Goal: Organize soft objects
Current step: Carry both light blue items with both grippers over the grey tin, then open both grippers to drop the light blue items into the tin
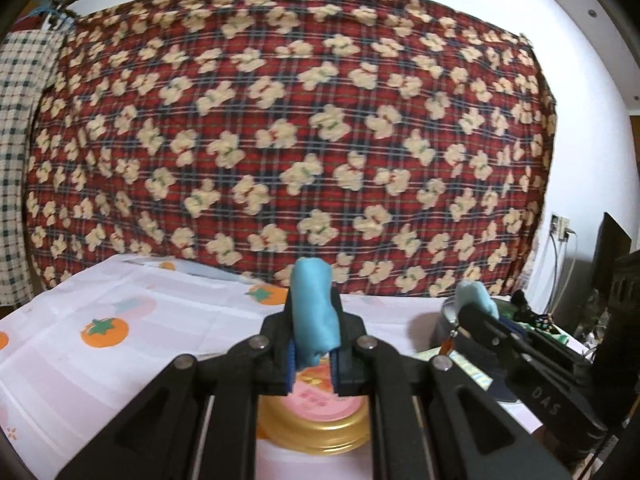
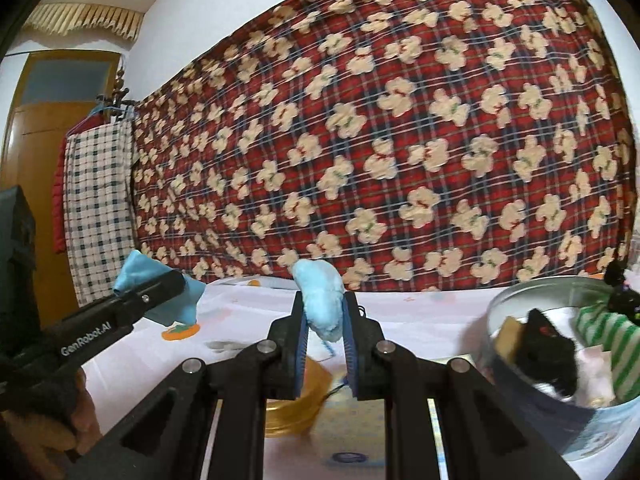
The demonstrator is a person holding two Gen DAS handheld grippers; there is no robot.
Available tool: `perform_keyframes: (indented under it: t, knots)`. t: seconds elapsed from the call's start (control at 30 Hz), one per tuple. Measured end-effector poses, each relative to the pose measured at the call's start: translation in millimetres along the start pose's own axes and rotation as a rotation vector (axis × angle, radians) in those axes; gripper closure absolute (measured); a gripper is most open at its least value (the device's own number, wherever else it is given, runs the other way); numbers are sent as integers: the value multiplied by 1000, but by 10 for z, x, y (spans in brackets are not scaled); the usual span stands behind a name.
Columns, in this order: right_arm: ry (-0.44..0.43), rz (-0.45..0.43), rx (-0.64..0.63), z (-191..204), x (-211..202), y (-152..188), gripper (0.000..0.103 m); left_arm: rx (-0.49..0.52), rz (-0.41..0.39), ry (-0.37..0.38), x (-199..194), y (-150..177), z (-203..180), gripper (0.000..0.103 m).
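**Op A:** Backdrop first. I see a red plaid blanket point(image 1: 296, 128) with cream bear shapes hanging behind the desk point(image 1: 132, 344). The desk carries a white cover printed with orange fruit.

**Op B:** Confirmed from the right wrist view. On my right stands a round tin point(image 2: 520, 364) holding a black plush point(image 2: 548, 356) and a green-striped cloth point(image 2: 608, 340). A gold lid point(image 2: 296, 404) lies on the desk below my tongs.

**Op A:** The same lid sits below mine, with a pink label on top. State of the left tongs point(image 1: 314, 344): pinching a blue cloth point(image 1: 314, 312), jaws pressed on its folds. The cloth stands up between the pads, above the desk.

**Op B:** Right tongs point(image 2: 324, 320): pinching a light blue fuzzy piece point(image 2: 322, 300), which bulges above the pads. A thread hangs from it toward the desk. I cannot tell whether your cloth and my piece are one item.

**Op A:** Your tongs show at my right, near the tin.

**Op B:** Yours show at my left, a hand point(image 2: 60, 420) on the grip.
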State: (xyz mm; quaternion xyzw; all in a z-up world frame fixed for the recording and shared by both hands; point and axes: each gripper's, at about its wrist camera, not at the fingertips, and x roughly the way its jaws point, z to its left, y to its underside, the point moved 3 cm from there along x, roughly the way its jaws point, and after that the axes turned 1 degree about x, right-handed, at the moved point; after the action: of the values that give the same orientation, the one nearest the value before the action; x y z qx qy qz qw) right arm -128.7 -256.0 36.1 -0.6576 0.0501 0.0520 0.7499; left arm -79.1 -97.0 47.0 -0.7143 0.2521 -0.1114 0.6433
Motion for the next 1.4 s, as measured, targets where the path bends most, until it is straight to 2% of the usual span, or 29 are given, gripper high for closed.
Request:
perform_keyframes:
  t: [0.33,0.67,1.0,1.23,1.4]
  knots:
    - [100,-42,14,-503,-212,-101,85,25,11,125,206,-39,-655,94]
    - [220,-80,80,-1251,-435,-257,85,60,24,256,472,-103,-1356,94]
    - [341,-88,76,-1861,-577,-364,86,84,42,376,718,-134,-2002,94]
    - [421,-64,46,-2250,-583,-399,86,95,92,418,983,-25,-2383,94]
    - [427,-27,62,-2482,-520,-388,85,99,153,412,1229,111,-2579,93]
